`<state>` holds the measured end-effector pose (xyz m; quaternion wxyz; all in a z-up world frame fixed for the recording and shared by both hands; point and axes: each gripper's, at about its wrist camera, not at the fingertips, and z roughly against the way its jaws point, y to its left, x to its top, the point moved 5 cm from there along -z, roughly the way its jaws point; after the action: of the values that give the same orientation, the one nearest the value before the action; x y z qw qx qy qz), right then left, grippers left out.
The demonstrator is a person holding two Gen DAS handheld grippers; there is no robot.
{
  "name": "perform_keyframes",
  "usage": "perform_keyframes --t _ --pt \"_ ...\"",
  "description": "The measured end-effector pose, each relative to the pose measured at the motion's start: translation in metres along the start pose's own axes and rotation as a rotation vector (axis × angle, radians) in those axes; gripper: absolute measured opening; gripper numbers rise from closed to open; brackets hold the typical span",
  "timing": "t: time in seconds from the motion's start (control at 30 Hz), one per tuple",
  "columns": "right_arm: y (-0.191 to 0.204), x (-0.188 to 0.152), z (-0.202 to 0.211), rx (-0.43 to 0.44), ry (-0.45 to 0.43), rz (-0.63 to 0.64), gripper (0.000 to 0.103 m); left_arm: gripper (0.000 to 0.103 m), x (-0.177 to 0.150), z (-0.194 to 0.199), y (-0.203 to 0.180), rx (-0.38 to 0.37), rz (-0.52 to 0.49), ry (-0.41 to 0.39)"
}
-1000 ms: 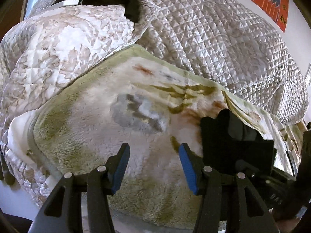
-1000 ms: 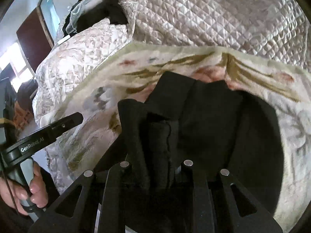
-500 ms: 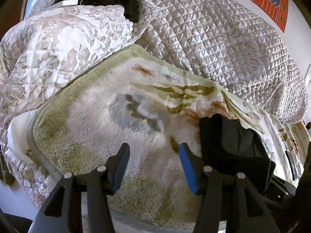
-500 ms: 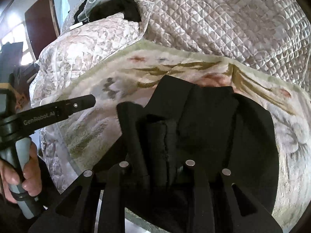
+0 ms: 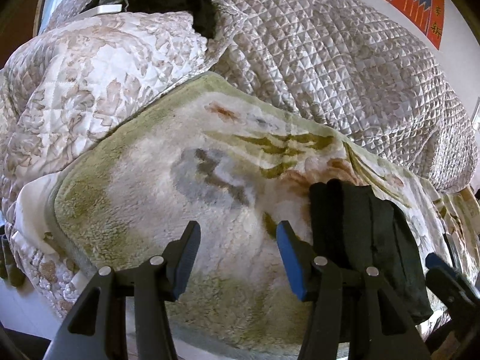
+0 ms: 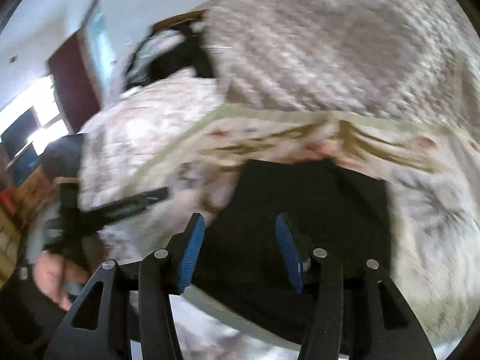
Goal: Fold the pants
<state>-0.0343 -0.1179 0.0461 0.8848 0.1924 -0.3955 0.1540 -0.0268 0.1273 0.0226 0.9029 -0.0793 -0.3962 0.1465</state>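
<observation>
The black pants (image 5: 366, 240) lie folded into a compact bundle on a fleecy blanket (image 5: 180, 210) spread over the bed. In the left wrist view the bundle sits at the lower right of the frame, partly behind the left gripper's right-hand finger, with ridged folds along its upper left edge. In the right wrist view the pants (image 6: 315, 198) fill the lower middle of the frame as a dark, flat block, though that whole picture is smeared by motion.

The left gripper (image 5: 237, 258) hangs over bare blanket at the bottom centre, its jaws standing apart with nothing between them; the blue pads (image 5: 289, 262) face each other across pale fleece.

The right gripper (image 6: 240, 252) has its jaws opening. The pants show in the gap beyond them, but the pads press on no cloth. Its blue tip (image 5: 435, 262) pokes into the lower right corner of the left view, just beside the bundle.

At the left edge of the right view, a hand (image 6: 51, 276) grips a handle at lower left.

Behind the blanket, a flowered quilt (image 5: 90, 84) fills the upper left and a silvery diamond-stitched quilt (image 5: 345, 69) the upper right. Dark clothing (image 5: 180, 3) lies heaped at the top. A red poster (image 5: 414, 3) is in the top right corner.
</observation>
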Motion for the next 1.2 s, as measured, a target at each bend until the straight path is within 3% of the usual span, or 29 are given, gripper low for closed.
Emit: perform_keyframes --t 0.1,0.17,0.27,0.43,0.57,0.67,0.83,0.97,1.2 --pt "-0.016 -0.024 -0.023 -0.019 0.124 -0.048 0.043 0.056 0.002 0.002 -0.013 -0.019 -0.020 0.000" --pt "-0.007 -0.025 -0.021 -0.018 0.113 0.015 0.043 0.056 0.004 0.004 -0.025 -0.047 -0.030 0.005" --pt "-0.002 -0.012 -0.017 0.095 0.118 -0.011 0.043 0.056 0.010 0.009 -0.045 -0.091 -0.052 0.006" --pt "-0.039 0.023 -0.011 0.012 0.070 -0.039 0.043 0.056 0.022 0.011 -0.086 -0.180 -0.120 0.025" --pt "-0.075 0.043 -0.029 -0.049 0.107 -0.058 0.025 0.056 0.031 -0.007 -0.123 -0.201 -0.209 0.064" --pt "-0.090 0.049 -0.044 -0.063 0.135 -0.056 0.024 0.056 0.031 -0.028 -0.140 -0.207 -0.260 0.106" --pt "-0.112 0.045 -0.079 -0.100 0.196 -0.071 0.024 0.056 0.013 -0.072 -0.135 -0.116 -0.309 0.185" --pt "-0.122 0.037 -0.088 -0.093 0.188 -0.108 0.020 0.056 0.005 -0.078 -0.122 -0.170 -0.251 0.189" --pt "-0.124 0.037 -0.089 -0.083 0.159 -0.115 0.021 0.056 0.005 -0.079 -0.121 -0.178 -0.240 0.168"
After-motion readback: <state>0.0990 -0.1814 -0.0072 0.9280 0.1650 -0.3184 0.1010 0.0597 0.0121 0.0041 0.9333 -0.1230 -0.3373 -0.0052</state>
